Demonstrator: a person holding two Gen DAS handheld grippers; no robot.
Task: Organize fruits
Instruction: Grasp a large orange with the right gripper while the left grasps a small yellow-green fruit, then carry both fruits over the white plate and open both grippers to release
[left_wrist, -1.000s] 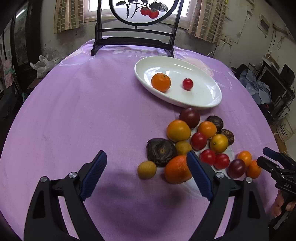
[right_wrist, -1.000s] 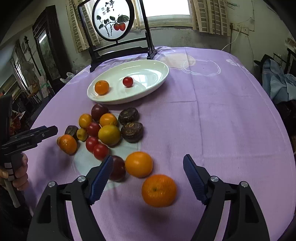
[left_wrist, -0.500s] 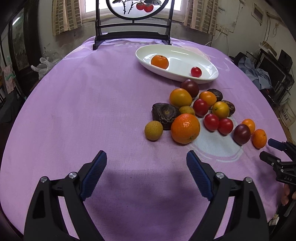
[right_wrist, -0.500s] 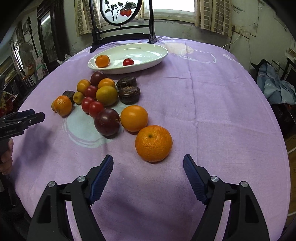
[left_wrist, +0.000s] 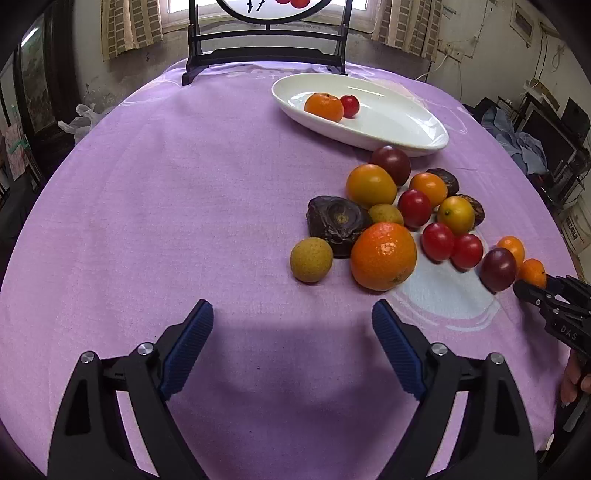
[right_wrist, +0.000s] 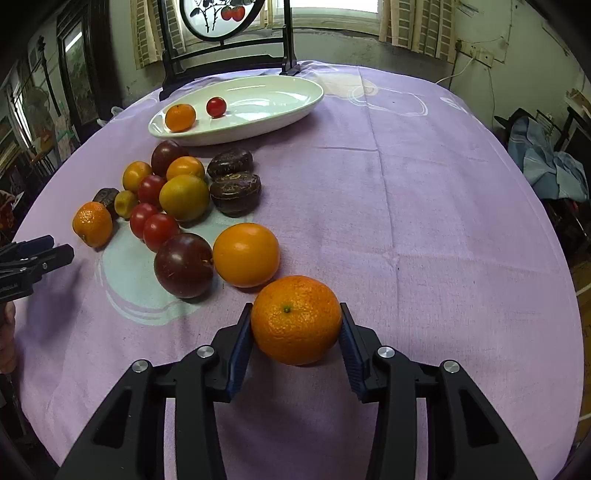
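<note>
A round table under a purple cloth (right_wrist: 424, 206) bears a white oval dish (right_wrist: 280, 107) and loose fruits (right_wrist: 184, 195).

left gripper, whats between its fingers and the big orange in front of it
Only bare purple cloth, seen in the left wrist view, lies between the open left gripper and the big orange.

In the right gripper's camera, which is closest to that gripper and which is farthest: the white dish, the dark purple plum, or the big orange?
1. The big orange, right between the right gripper pads, which have just closed onto it.
2. The dark purple plum, a bit ahead, to the left.
3. The white dish, at the far end of the table, holding a small orange and a tomato.
</note>
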